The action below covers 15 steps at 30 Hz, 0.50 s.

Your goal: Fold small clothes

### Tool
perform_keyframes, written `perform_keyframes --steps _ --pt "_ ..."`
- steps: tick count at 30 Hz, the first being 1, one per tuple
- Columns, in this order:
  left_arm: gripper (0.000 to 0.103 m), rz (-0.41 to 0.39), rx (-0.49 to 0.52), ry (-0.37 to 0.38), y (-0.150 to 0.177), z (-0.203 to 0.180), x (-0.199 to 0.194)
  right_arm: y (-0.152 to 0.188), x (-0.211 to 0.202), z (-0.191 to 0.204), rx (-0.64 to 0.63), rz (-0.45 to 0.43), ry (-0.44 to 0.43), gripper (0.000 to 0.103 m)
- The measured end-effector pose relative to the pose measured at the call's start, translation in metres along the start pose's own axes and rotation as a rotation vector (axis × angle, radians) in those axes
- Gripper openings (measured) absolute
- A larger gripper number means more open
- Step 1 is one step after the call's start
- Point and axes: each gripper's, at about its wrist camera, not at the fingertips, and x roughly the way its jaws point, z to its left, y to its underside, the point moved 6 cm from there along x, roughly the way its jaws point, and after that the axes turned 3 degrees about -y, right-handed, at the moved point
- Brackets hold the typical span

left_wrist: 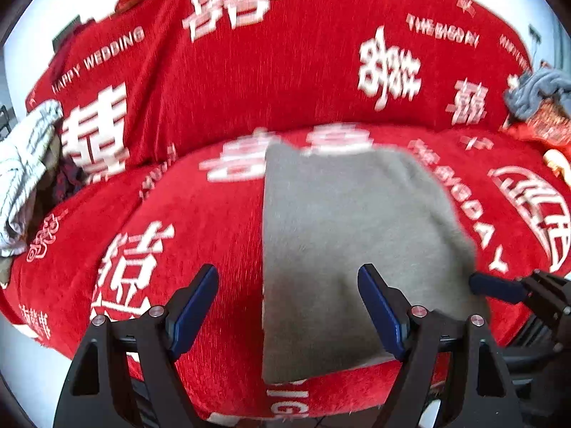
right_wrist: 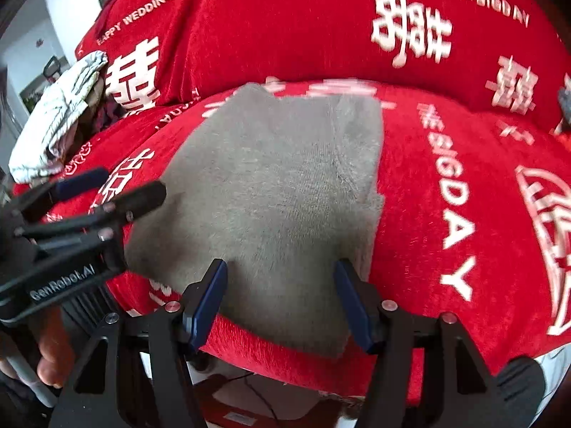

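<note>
Both grippers, left gripper (left_wrist: 288, 305) and right gripper (right_wrist: 281, 299), hover spread apart, gripping nothing.
Grey garment (left_wrist: 357, 249) lies flat on the red sofa cover (left_wrist: 214, 249), probably squared up for another fold.

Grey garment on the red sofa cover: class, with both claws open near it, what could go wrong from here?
1. The grey garment reaches the seat's front edge, so a nudge might slide it off.
2. The left claw and right claw are close together; they might collide.
3. The pads could pinch the red cover along with the garment.
</note>
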Motion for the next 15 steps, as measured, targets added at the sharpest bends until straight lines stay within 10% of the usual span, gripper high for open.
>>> perform_keyframes --steps 15 --pt "0.081 -0.071 -0.01 -0.072 -0.002 -0.002 -0.024 -0.012 -0.028 0.02 -0.062 -0.098 0.111 0.07"
